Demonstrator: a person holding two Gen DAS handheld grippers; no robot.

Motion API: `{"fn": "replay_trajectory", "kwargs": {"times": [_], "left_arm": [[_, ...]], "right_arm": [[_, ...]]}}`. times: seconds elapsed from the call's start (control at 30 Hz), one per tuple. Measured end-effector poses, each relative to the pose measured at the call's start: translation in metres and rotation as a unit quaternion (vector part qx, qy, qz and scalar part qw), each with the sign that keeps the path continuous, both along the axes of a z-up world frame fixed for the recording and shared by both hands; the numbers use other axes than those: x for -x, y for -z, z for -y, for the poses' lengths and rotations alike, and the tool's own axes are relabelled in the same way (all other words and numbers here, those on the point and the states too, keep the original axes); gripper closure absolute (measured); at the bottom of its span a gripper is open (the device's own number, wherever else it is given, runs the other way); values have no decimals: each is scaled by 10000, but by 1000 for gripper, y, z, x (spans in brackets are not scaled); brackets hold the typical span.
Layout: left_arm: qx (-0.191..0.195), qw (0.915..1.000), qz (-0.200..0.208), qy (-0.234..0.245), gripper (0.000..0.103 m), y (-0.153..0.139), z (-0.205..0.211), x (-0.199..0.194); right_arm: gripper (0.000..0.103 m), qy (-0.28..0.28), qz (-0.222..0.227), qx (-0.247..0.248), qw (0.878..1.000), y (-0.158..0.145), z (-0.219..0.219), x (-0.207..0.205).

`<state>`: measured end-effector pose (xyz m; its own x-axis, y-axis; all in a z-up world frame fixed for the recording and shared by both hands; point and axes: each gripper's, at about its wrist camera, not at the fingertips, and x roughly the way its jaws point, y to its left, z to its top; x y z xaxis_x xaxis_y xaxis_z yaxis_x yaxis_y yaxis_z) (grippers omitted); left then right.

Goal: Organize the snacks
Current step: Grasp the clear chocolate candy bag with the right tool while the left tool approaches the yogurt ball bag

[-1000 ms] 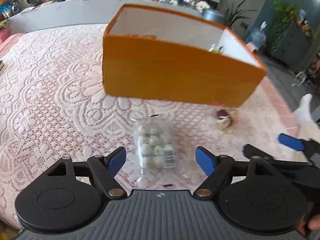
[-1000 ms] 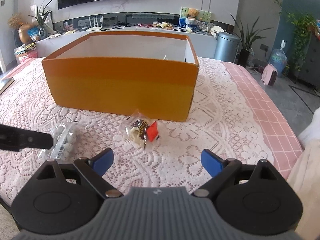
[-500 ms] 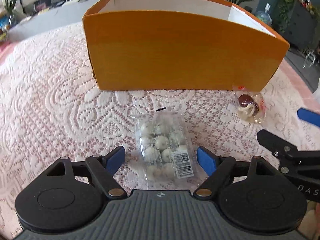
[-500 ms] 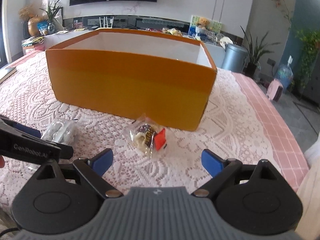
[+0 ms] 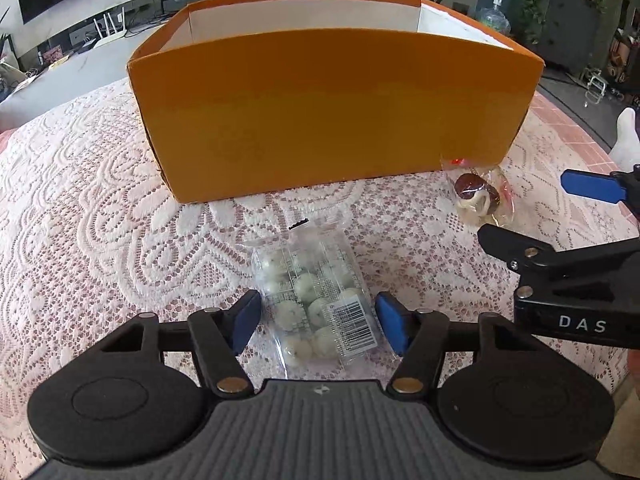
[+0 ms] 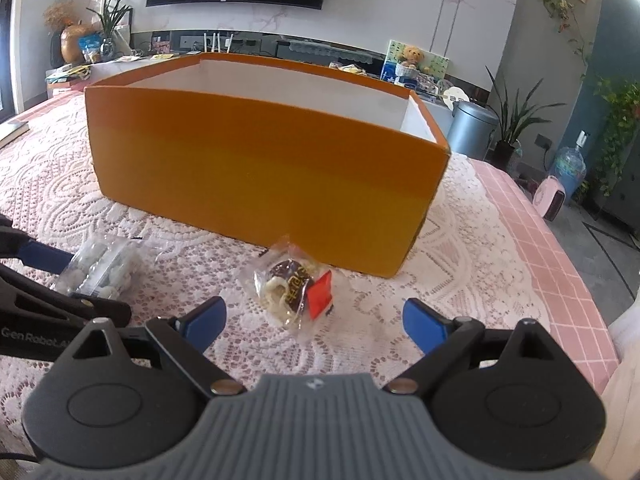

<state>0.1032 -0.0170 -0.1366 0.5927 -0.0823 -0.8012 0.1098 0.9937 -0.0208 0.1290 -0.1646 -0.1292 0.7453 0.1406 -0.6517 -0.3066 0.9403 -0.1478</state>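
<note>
A clear packet of white balls [image 5: 316, 300] lies on the lace cloth in front of the orange box [image 5: 332, 108]. My left gripper [image 5: 319, 318] straddles the packet's near half; its jaws are closing, and the blue pads stand at the packet's edges without pressing. In the right wrist view, a clear pouch with a chocolate piece and a red tab [image 6: 296, 288] lies just ahead of my right gripper [image 6: 314, 322], which is open and holds nothing. The orange box [image 6: 260, 172] stands behind it, and the ball packet [image 6: 100, 268] is at the left.
The right gripper's fingers [image 5: 560, 256] reach in beside the pouch [image 5: 480, 198]. The pink tiled table edge [image 6: 560, 280] runs along the right. A book [image 6: 12, 132] lies far left. A person's white-socked foot [image 5: 626, 136] is beyond the table.
The left gripper's jaws have narrowed around the ball packet, and its view has rolled level. Both grippers have come lower and nearer their snacks.
</note>
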Motion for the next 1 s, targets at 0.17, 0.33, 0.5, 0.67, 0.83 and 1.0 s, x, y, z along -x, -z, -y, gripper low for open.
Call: {"fn": "replay_trajectory", "kwargs": {"times": [0.17,0.33,0.5,0.67,0.83,1.0], "left_arm": [[249,9996,96,-103,34,-8,-9,3],[393,9989,235,-57,34,-12,-15,-1],[535,9982,213,-163,34,-11,-20,-6],[666,9973,198,-237,34,-12,-25,-7],[700,9971,162,-242,34,-13,-25,-5],[726,9967,241,-274,34,-20,-24,0]], "right_arm": [[10,-185,123,127,9997,0,-7,-2],[9,-428,275,249,9984,0,-18,-14],[9,-464,183,227,9985,7,-24,-28],[24,-434,31,215,9988,16,-27,-33],[44,-221,-236,-13,9995,23,-22,-38],[49,-90,-249,-79,9996,22,-18,-37]]}}
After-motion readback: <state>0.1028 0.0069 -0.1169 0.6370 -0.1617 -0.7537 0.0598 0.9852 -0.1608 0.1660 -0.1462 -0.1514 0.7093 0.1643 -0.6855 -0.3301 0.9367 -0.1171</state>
